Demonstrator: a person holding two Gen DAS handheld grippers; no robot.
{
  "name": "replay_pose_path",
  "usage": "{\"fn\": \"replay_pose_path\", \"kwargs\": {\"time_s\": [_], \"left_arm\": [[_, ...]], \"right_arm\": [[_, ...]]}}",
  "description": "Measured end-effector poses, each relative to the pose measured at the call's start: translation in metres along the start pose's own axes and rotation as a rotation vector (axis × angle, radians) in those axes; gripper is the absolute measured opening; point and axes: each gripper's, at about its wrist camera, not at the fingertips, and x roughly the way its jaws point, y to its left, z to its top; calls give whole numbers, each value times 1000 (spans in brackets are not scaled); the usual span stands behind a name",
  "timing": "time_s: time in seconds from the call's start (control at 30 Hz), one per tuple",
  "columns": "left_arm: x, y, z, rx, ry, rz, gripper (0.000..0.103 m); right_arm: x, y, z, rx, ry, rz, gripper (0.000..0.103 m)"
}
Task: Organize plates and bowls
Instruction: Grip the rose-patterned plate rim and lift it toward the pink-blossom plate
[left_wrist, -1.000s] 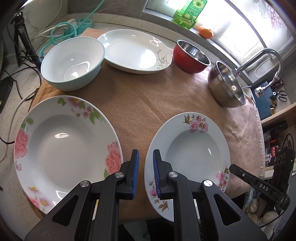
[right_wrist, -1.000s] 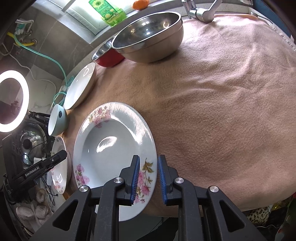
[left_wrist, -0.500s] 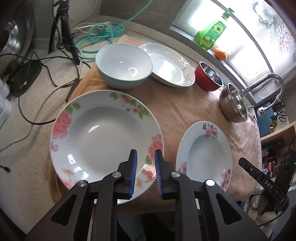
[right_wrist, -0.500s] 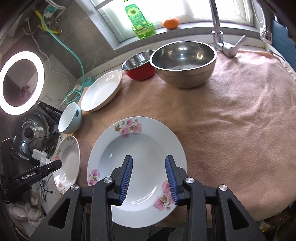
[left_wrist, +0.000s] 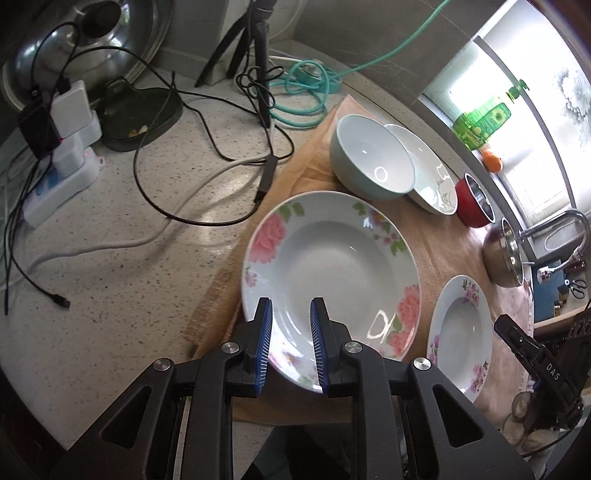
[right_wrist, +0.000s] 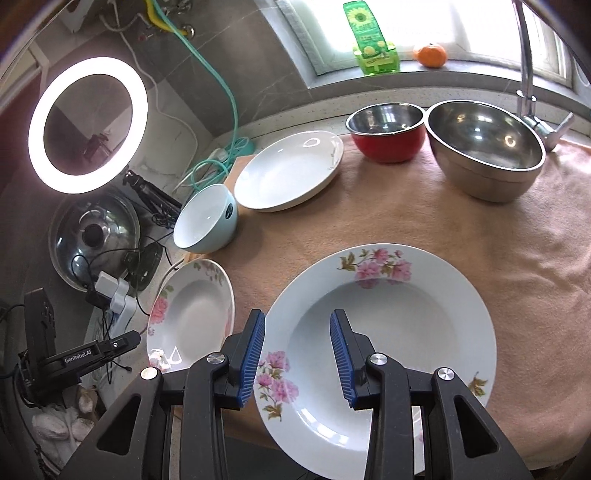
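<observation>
Plates and bowls lie spread on a peach towel (right_wrist: 424, 229) that covers the counter. Nearest, the right gripper (right_wrist: 297, 350) hangs over the near rim of the small flowered plate (right_wrist: 380, 332); its jaws have just been opening and now stand apart, with only the plate's rim seen below the gap and nothing pinched. In the left wrist view the left gripper (left_wrist: 290, 339) hovers over the near rim of the big rose plate (left_wrist: 332, 269); its jaws too have just been opening and are slightly spread, pressing on nothing. The small flowered plate sits at about 4 o'clock from the big rose plate, near but apart. Farther, at 12 o'clock from the big rose plate, stands the pale blue bowl (left_wrist: 371, 162), and a white plate (left_wrist: 428, 173) lies just behind it, at its 2 o'clock. Beyond, toward 2 o'clock, come the red bowl (right_wrist: 386, 136) and the large steel bowl (right_wrist: 485, 147), side by side near the faucet (right_wrist: 528, 74). A ring light (right_wrist: 88, 125) glows at 10 o'clock in the right wrist view.
</observation>
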Motion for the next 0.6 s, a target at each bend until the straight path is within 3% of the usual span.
{"fn": "replay_pose_path", "kwargs": {"time_s": [0.23, 0.6], "left_arm": [[3, 20, 2, -27, -2, 25, 19], [16, 32, 10, -36, 25, 13, 19]], "right_arm": [[31, 23, 5, -34, 83, 26, 33], [62, 39, 11, -36, 136, 64, 33]]}}
